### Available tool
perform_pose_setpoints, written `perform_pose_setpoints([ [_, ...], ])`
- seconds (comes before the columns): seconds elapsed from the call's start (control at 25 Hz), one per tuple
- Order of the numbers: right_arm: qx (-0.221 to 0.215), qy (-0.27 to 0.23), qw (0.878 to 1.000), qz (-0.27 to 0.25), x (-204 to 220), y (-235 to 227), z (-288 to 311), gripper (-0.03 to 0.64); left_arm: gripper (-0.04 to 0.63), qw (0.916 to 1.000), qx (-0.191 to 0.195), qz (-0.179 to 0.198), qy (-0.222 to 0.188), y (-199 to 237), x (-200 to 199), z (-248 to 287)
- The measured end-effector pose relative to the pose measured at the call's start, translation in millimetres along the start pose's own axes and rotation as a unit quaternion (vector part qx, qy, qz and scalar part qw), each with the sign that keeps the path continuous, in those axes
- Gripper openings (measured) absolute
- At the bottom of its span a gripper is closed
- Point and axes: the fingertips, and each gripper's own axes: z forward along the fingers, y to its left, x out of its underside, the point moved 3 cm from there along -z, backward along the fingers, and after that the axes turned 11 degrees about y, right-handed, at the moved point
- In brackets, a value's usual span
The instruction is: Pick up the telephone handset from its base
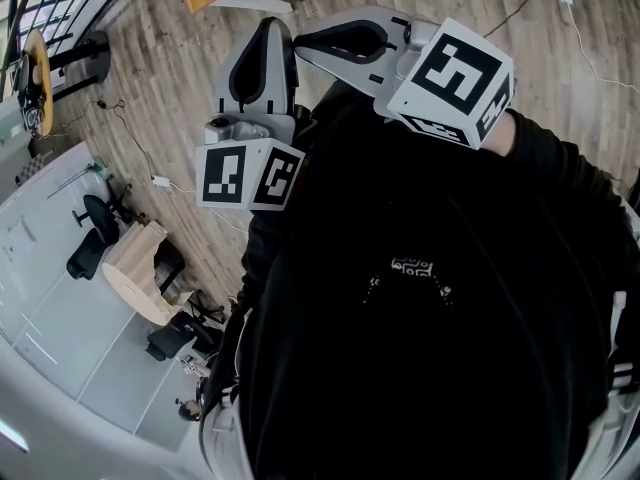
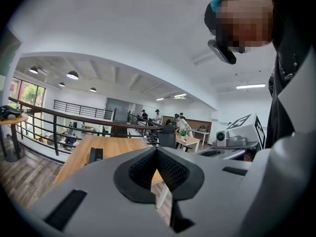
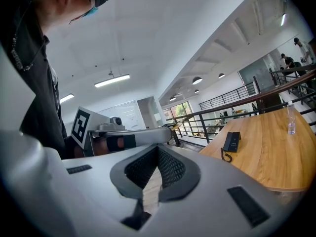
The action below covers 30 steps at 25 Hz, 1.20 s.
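Telephone — black; markings seemingly illegible.

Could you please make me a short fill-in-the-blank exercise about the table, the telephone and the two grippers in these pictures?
1. In the right gripper view, the black telephone lies on a ____ table.
2. In that view, the clear bottle stands to the ____ of the telephone.
3. The left gripper and the right gripper both have their jaws ____, with nothing between them.
Missing words: wooden; right; shut.
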Motion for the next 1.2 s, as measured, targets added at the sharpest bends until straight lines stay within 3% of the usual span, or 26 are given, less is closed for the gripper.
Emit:
perform_pose_setpoints([
  [0.4,0.018,0.012,1.000,-0.020,-3.9,-9.2,19.5,0.015,0.005,0.9996,0.022,-0.009,-0.014,22.3,0.8,5.8],
  [1.2,0.115,-0.002,0.993,0.012,-34.4,-56.7,23.9,0.015,0.005,0.9913,0.129,0.023,-0.002,44.1,-33.0,60.4],
])
